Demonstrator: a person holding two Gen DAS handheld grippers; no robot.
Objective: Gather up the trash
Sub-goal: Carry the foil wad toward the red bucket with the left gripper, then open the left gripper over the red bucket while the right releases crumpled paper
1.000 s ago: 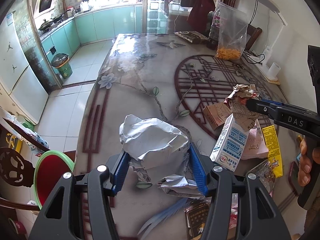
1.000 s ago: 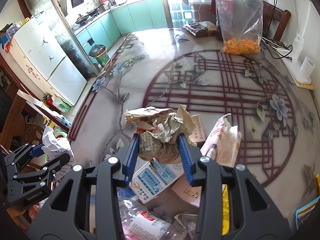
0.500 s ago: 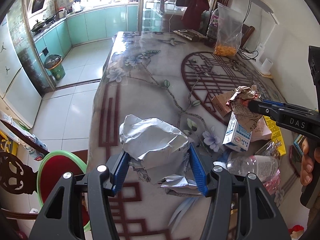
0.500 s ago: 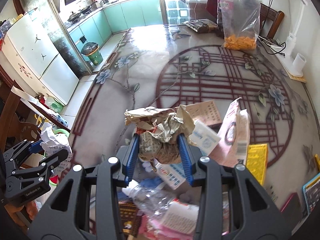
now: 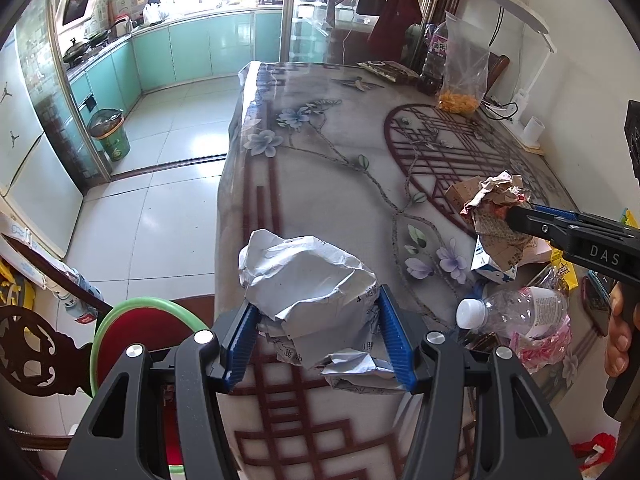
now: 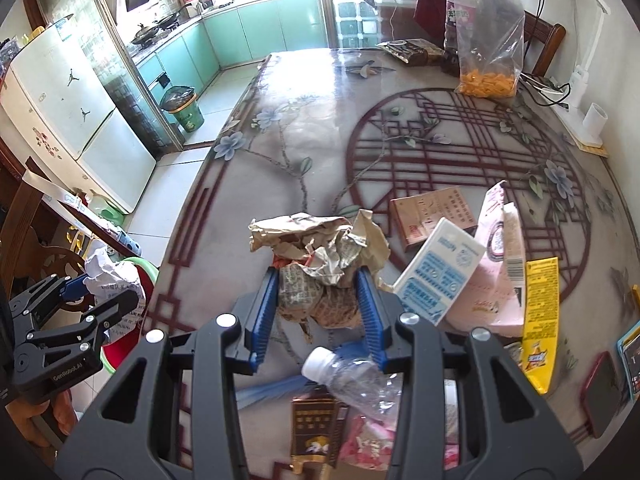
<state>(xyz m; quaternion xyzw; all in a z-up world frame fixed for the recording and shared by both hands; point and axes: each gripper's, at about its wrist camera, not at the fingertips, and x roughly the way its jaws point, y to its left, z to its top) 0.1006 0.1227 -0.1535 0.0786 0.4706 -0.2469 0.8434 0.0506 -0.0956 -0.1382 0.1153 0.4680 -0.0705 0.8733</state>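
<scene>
Left wrist view: the left tongs [image 5: 314, 334] pinch a crumpled ball of white paper [image 5: 308, 284], held above the near edge of the table [image 5: 320, 184]. Below and to the left a red basin with a green rim [image 5: 132, 340] sits on the floor side of the table edge; whether it serves as the trash container cannot be told. Further off, by the kitchen doorway, stands a green bin [image 5: 110, 134]. At the right of the frame the right tongs [image 5: 516, 216] hold a wad of brown printed paper [image 5: 498, 208] above the table, a hand [image 5: 622, 328] on the grip below.

Right wrist view: the right tongs [image 6: 318, 302] are pressed onto the brown wad [image 6: 320, 256], which is clear of the tabletop. At far left the left tongs [image 6: 98, 294] carry the white paper [image 6: 112, 276] out past the table's edge, over the basin's rim.

Two pieces are picked up, one per hand, and neither is yet dropped anywhere. Much remains on the table: a blue-and-white milk carton [image 6: 438, 276], a pink pouch [image 6: 496, 268], a yellow wrapper [image 6: 540, 312], a brown box [image 6: 432, 216], a crushed clear bottle [image 6: 352, 380] and a dark sachet [image 6: 314, 432]. By this showing the collecting looks to be at an early stage, with most of the heap left to clear.
</scene>
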